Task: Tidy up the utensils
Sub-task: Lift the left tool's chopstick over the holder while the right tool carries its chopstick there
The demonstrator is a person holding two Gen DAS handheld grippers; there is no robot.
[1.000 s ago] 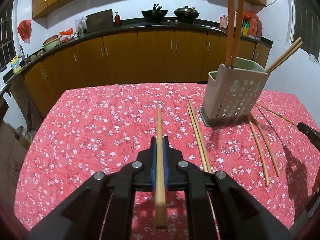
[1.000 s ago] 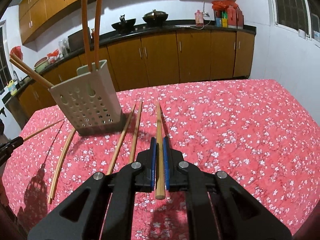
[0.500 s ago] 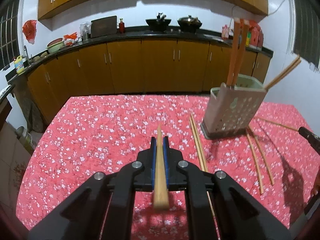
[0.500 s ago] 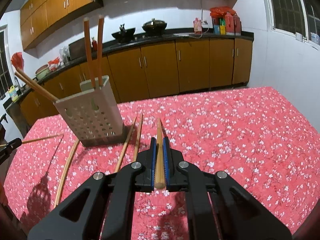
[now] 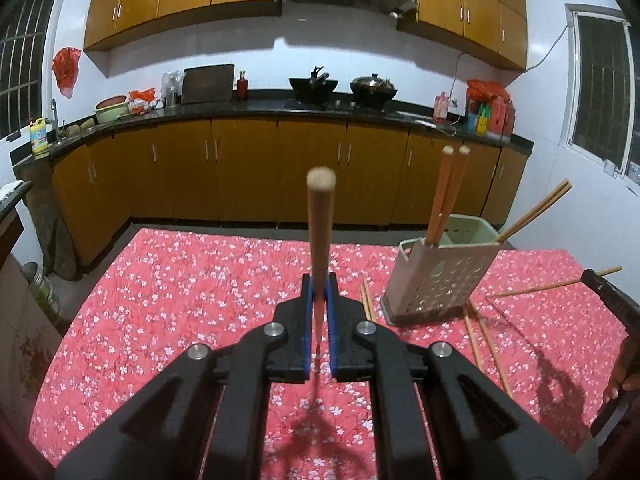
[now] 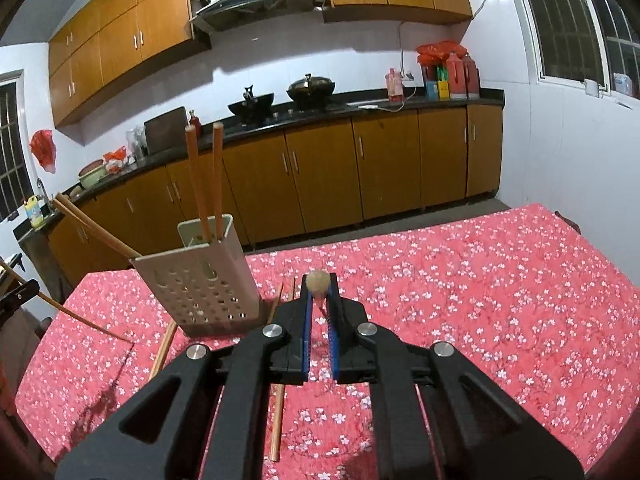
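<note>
Here each gripper, left (image 5: 319, 284) and right (image 6: 319, 286), has its blue-padded jaws clamped on a round wooden chopstick (image 5: 320, 224) above the floral red desk (image 5: 180, 300), near the perforated plastic holder (image 5: 436, 280).

A wooden chopstick (image 5: 320, 236) is pinched between blue pads, its blunt end raised and tilted toward the camera. A second chopstick (image 6: 319, 285) is clamped likewise, seen almost end-on. The perforated beige holder (image 5: 436, 280) stands upright on the red flowered surface (image 5: 180, 280), with two reddish chopsticks (image 5: 446, 196) upright inside and a paler pair (image 5: 534, 210) leaning outward over its rim. Loose chopsticks (image 5: 486, 344) lie flat beside its base, others (image 6: 286, 296) on its other side.
</note>
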